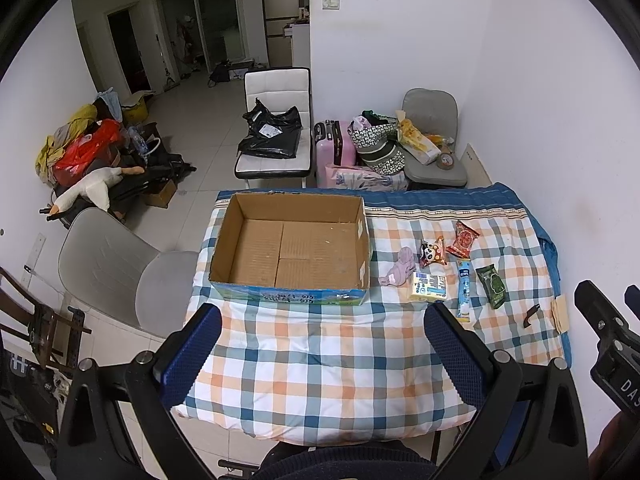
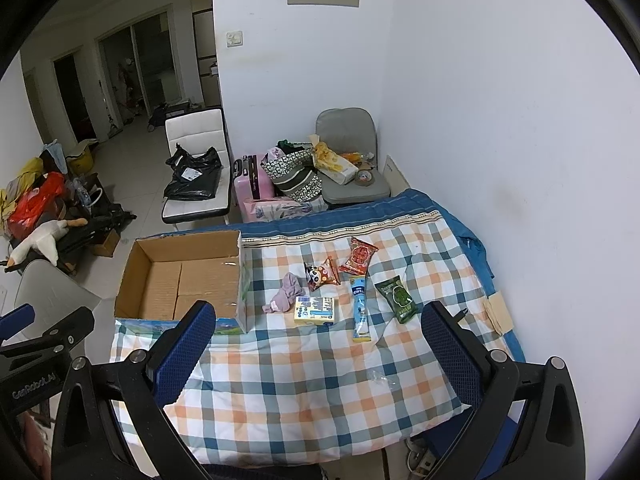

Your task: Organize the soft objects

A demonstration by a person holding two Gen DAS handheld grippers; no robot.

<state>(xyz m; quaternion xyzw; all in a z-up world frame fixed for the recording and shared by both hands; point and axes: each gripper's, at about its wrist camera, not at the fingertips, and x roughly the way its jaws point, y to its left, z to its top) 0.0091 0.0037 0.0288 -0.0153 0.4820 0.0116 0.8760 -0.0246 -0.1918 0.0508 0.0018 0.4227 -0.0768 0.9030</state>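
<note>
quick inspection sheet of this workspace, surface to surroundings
surface: checked quilt over a blue cover, flat
job's things: empty cardboard box at left; purple cloth, panda packet, red packet, green packet, yellow pack and blue tube lying to its right
clutter: clear wrapper scrap, small dark object
grippers: left gripper and right gripper open, empty
cables: power strip below the surface's edge
surroundings: chairs, pink suitcase, bags, plush goose

Both looking down and forward from well above the near edge of the plaid-quilted desk [image 1: 320, 360], left view centred nearer the open brown cardboard box [image 1: 290, 248], right view further right, sharing box [image 2: 180, 276], quilt and far white wall.
</note>
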